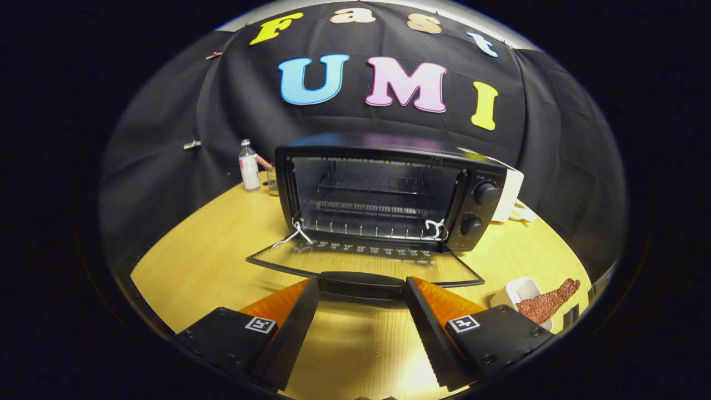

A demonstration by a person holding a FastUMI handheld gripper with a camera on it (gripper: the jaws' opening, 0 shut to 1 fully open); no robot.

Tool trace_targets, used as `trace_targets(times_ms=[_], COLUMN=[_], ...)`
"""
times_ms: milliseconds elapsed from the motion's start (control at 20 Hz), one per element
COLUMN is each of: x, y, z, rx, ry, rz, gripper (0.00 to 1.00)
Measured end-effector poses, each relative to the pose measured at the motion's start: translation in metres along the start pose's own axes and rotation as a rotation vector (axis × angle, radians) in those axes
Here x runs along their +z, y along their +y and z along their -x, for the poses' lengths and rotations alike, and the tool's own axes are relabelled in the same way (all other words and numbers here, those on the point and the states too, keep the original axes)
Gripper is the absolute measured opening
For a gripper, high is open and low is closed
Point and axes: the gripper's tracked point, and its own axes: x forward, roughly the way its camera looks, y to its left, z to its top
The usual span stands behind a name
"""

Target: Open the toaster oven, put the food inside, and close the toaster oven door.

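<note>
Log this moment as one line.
oven door: open flat | food: in white dish, outside oven | gripper: jaws open, empty, at door handle

wall: black cloth [166, 139] | table: yellow wood [211, 244], glossy

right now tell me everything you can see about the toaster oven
The toaster oven is a black box standing upright on the yellow wooden table. Its glass door is folded down flat, the dark handle just ahead of the open gripper, nothing between the fingers. Inside sits a bare wire rack. Two round knobs are stacked on the side panel. White cord is tied at both hinges.
</note>
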Motion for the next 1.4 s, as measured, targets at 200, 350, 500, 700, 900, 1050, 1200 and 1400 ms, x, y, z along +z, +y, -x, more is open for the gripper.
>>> trace_targets(times_ms=[200,350,500,700,900,1050,1200,1400], x=[-0.026,-0.010,0.015,0.053,0.086,0.093,0.088,0.059], y=[-0.010,-0.018,-0.037,-0.070,-0.129,-0.179,-0.228,-0.275], z=[0.002,0.022,0.043,0.073,0.100,0.107,0.102,0.082], rx=[-0.007,0.005,-0.007,-0.030,-0.076,-0.118,-0.147,-0.136], ry=[0.071,0.032,-0.006,-0.051,-0.088,-0.103,-0.073,0.031], rz=[-0.024,-0.028,-0.017,-0.026,-0.038,-0.047,-0.100,-0.162], gripper=[0.97,0.97,0.98,0.98,0.97,0.97,0.97,0.97])
